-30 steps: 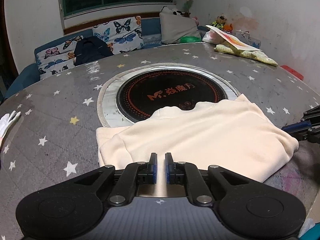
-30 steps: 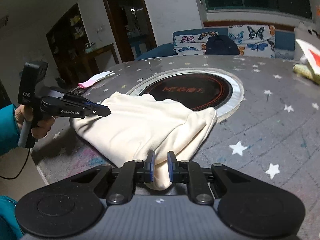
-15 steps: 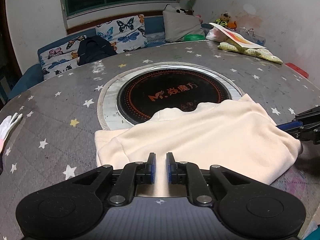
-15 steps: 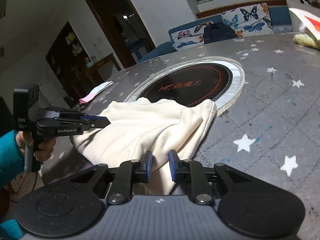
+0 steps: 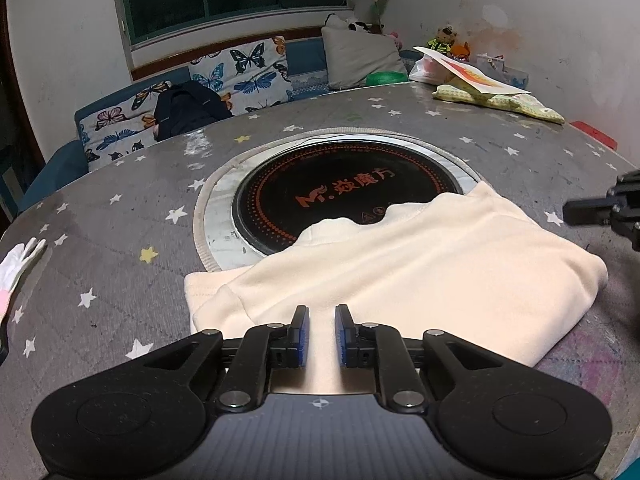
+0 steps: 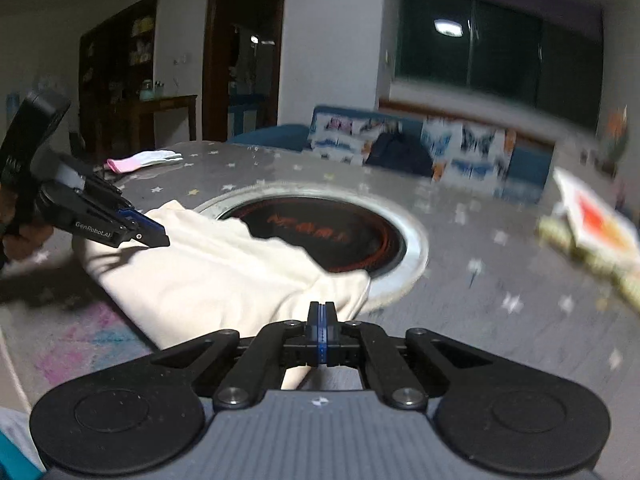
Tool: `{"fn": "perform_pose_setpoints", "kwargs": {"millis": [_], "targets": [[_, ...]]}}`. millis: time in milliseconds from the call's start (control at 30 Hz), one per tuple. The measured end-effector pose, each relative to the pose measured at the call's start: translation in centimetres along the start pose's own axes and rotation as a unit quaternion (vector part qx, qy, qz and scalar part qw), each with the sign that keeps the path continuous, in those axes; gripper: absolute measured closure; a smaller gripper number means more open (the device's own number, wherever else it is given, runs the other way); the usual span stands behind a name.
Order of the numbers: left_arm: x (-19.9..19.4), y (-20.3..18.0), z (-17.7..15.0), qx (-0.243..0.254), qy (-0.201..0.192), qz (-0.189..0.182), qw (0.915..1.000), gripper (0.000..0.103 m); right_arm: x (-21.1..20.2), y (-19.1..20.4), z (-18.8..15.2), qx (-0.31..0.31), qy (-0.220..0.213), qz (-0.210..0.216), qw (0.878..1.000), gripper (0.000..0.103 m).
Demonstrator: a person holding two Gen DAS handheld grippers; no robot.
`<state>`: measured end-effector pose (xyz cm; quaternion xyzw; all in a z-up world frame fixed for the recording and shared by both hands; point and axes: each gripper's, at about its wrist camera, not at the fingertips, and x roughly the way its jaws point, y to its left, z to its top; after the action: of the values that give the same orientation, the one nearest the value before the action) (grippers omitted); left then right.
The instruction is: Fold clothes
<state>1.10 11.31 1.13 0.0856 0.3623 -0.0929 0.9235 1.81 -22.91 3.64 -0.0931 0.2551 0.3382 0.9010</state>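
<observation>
A cream garment [image 5: 400, 268] lies folded on the grey star-patterned table [image 5: 120, 184], its far edge over the black round cooktop [image 5: 344, 196]. My left gripper [image 5: 321, 334] is open a little, over the garment's near edge, holding nothing. In the right wrist view the garment [image 6: 224, 272] shows with the left gripper [image 6: 152, 236] above its left side. My right gripper [image 6: 319, 314] is shut, its tips at the garment's near corner; I cannot tell if cloth is pinched. It shows at the right edge of the left wrist view [image 5: 592, 212].
A white glove [image 5: 16, 264] lies at the table's left edge. A yellow-green cloth with a paper on it [image 5: 496, 96] sits at the far right. A butterfly-print sofa [image 5: 192, 88] with a dark jacket stands behind the table.
My right gripper has closed and swung up and away from the garment's corner; its view is blurred. My left gripper has opened slightly and stayed over the near edge.
</observation>
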Motion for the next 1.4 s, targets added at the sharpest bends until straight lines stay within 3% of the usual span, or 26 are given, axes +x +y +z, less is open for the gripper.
{"fn": "perform_pose_setpoints", "kwargs": {"millis": [67, 167, 300, 367, 533, 733, 900, 1167, 1400], "targets": [[-0.1, -0.3, 0.2, 0.007, 0.001, 0.005, 1.0000, 0.087, -0.1, -1.0, 0.0, 0.043, 0.008, 0.026, 0.999, 0.101], [-0.6, -1.4, 0.8, 0.017, -0.003, -0.003, 0.9999, 0.087, -0.9, -1.1, 0.1, 0.058, 0.005, 0.051, 0.997, 0.099], [-1.2, -4.1, 1.7, 0.037, -0.020, -0.043, 0.9982, 0.087, -0.4, 1.0, -0.6, 0.027, 0.031, 0.080, 0.996, 0.099], [-1.5, -5.9, 2.1, 0.055, -0.030, -0.071, 0.9955, 0.087, -0.2, 2.0, -1.3, 0.001, 0.040, 0.073, 0.997, 0.099], [-1.3, -9.8, 2.8, 0.087, -0.045, -0.136, 0.9858, 0.086, -1.2, 1.3, -1.6, 0.021, 0.041, 0.083, 0.995, 0.098], [0.2, -11.9, 2.5, 0.109, -0.032, -0.162, 0.9803, 0.087, -2.3, -0.2, -2.0, 0.053, 0.041, 0.072, 0.995, 0.098], [0.4, -10.6, 2.3, 0.088, -0.025, -0.163, 0.9823, 0.087, -1.5, -0.1, -2.2, 0.017, 0.056, 0.063, 0.996, 0.097], [0.2, -9.6, 2.2, 0.057, -0.030, -0.169, 0.9835, 0.086, -0.1, 2.1, -1.8, -0.100, 0.065, 0.089, 0.989, 0.094], [0.7, -8.0, 1.7, -0.001, -0.028, -0.182, 0.9829, 0.086, 1.1, -0.1, -1.6, -0.017, 0.051, 0.136, 0.989, 0.087]]}}
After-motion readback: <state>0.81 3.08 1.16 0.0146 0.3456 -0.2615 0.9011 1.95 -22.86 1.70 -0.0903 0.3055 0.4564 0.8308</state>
